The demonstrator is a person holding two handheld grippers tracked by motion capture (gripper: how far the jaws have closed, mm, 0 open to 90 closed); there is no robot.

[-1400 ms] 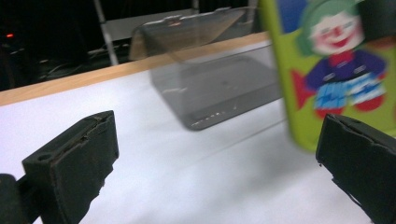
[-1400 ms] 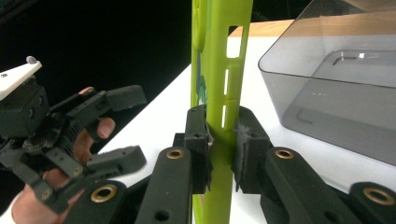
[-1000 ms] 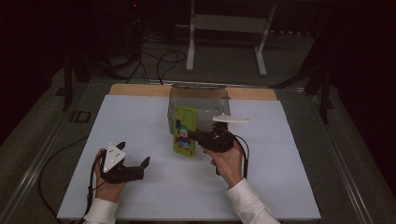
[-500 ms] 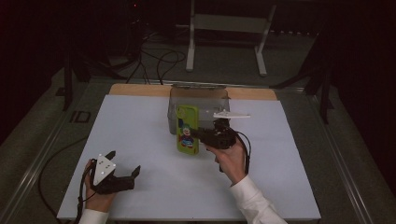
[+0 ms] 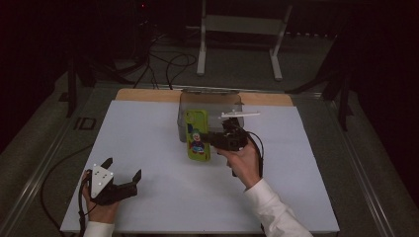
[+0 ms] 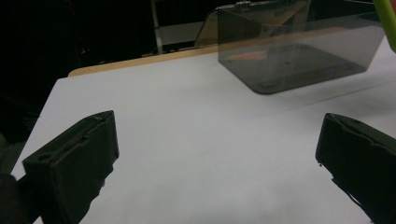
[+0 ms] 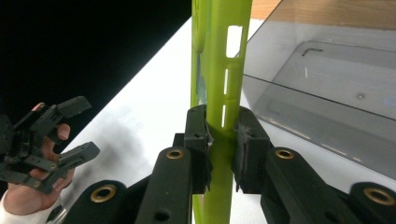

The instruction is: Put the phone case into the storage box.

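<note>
A lime-green phone case (image 5: 196, 136) with a cartoon figure on its back hangs just above the white table top (image 5: 143, 133), in front of a smoky clear plastic box (image 5: 210, 101). My right gripper (image 5: 213, 141) is shut on the case's right edge. In the right gripper view the case (image 7: 217, 56) stands edge-on, and the right gripper (image 7: 222, 135) pinches it between both pads. My left gripper (image 5: 122, 169) is open near the table's front left corner, holding nothing. Its jaws stand wide apart in the left gripper view (image 6: 217, 154), over bare table.
The box (image 6: 299, 51) has no lid on and looks bare inside (image 7: 327, 84). A wooden strip (image 5: 143, 95) runs along the table's far edge. Beyond it are cables and a metal stand (image 5: 239, 29) on the dark floor.
My left gripper has drawn back toward the front left corner, still open. The right gripper and the case have hardly moved.
</note>
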